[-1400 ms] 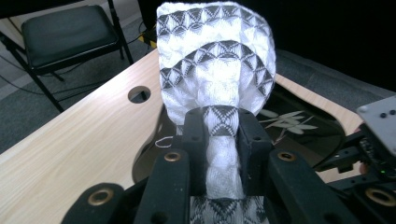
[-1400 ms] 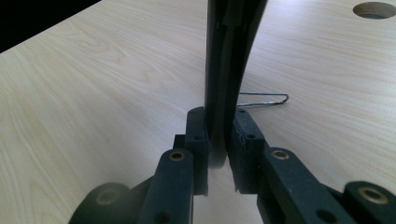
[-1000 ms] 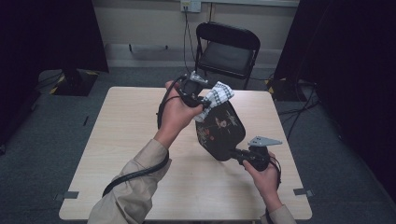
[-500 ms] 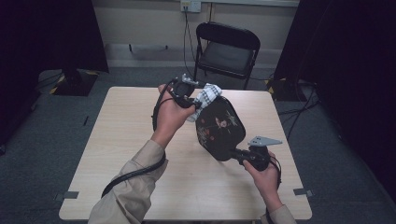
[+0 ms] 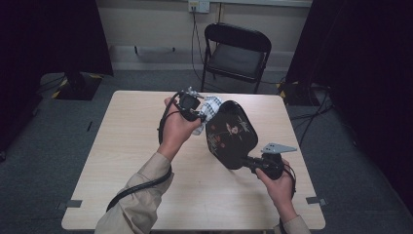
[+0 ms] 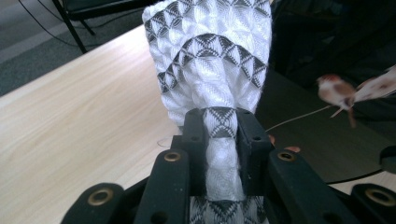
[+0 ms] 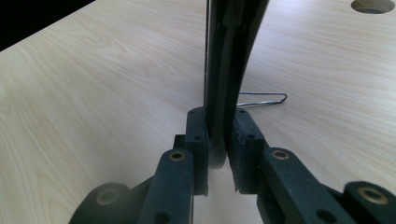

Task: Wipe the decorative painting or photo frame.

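- Left gripper [image 5: 195, 113] has dropped a little since the earlier frames, and the cloth [image 5: 208, 109] has come down with it along the tray's upper-left edge; right gripper [image 5: 256, 165] hasn't budged.
- Left jaws clamped tight on a bunched fold of the white-and-grey patterned cloth [image 6: 212, 70] (pinch is plain in the left gripper view).
- Right jaws clamped on the rim of the black tray [image 7: 229, 56], holding it on edge, tilted over the table [image 5: 141, 146].
- Tray [image 5: 231, 134] sits mid-table, slightly right of centre; its decorated face is up toward the camera, cloth touching it at about 10 o'clock, right gripper gripping it at about 5 o'clock.
- Reads as wiping the tray: cloth is working down the edge, so a stroke is likely under way, far from done (most of the face looks untouched by it).
- Small wire clip [image 7: 262, 99] lies on the table beyond the tray, clear of the work.
- Chair [image 5: 237, 48] at 12 o'clock behind the table, not involved.
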Motion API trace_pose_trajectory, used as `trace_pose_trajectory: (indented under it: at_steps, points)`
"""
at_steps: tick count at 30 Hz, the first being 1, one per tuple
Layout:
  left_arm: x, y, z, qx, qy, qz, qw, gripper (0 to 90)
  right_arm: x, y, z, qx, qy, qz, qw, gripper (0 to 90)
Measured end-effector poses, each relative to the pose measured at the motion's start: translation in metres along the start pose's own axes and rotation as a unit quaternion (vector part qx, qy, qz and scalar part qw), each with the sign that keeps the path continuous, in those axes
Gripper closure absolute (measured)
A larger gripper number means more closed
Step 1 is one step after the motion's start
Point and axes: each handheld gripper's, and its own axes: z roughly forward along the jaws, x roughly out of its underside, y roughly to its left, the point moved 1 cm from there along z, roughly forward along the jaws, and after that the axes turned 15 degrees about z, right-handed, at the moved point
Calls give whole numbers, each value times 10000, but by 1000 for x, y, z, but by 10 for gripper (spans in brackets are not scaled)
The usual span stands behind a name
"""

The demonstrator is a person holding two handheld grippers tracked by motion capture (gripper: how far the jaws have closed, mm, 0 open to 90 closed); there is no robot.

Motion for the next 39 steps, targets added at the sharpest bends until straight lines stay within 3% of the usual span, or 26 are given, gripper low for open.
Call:
trace_pose_trajectory:
  at_steps: [11,30,39]
  points:
    - [29,-1,17,92,74,-111,9999,764,0,1,0,14,-16,-6,10000,796]
    - [64,-3,46,244,447,-400,9979,763,1,3,3,-14,-2,-22,10000,796]
    - [81,-14,62,388,659,-432,9961,763,1,4,3,-15,-5,-34,10000,796]
